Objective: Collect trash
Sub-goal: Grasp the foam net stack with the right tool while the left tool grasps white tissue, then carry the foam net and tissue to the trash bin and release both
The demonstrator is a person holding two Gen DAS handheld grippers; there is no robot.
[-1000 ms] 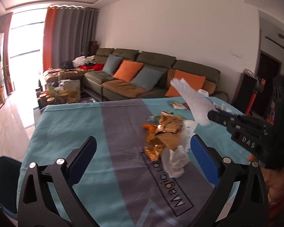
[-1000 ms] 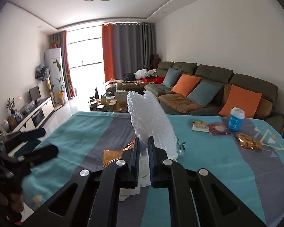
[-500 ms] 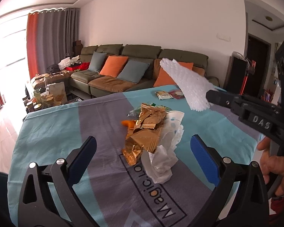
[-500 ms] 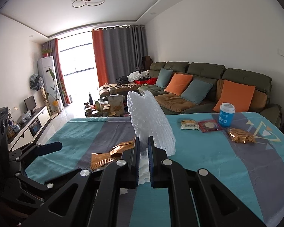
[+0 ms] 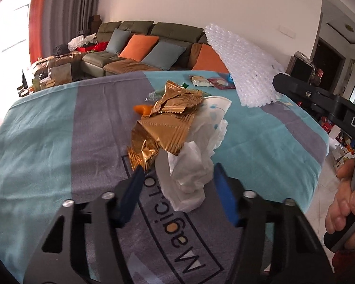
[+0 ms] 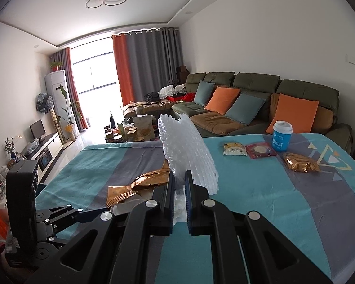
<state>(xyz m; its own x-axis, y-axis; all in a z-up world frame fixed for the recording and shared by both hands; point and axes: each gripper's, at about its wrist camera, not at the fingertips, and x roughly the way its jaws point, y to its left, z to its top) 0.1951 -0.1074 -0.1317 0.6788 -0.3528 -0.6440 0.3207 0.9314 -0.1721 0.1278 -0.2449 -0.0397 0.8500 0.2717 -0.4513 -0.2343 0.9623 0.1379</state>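
A trash pile lies mid-table: gold foil wrappers [image 5: 168,123], a crushed white paper cup [image 5: 213,108], an orange scrap [image 5: 142,108] and a crumpled white tissue [image 5: 187,177] at its near end. My left gripper [image 5: 179,170] straddles the tissue with its blue pads and its jaws are closing. The right pad is at the tissue's edge, and a gap still shows at the left pad. My right gripper [image 6: 179,177] is shut on a white bubbled foam sheet [image 6: 187,156], held upright above the pile. The same foam sheet [image 5: 246,71] shows at the upper right of the left wrist view.
The table wears a teal and grey cloth [image 5: 47,142]. At its far right stand a blue lidded cup [image 6: 281,137], two snack packets [image 6: 234,151] and another gold wrapper [image 6: 300,165]. A sofa [image 6: 248,90] runs behind. A person's hand [image 5: 343,203] grips the right tool's handle.
My left gripper has come down and closer to the pile, and its jaws have narrowed from wide open around the tissue. The right gripper still holds the foam sheet in about the same place.
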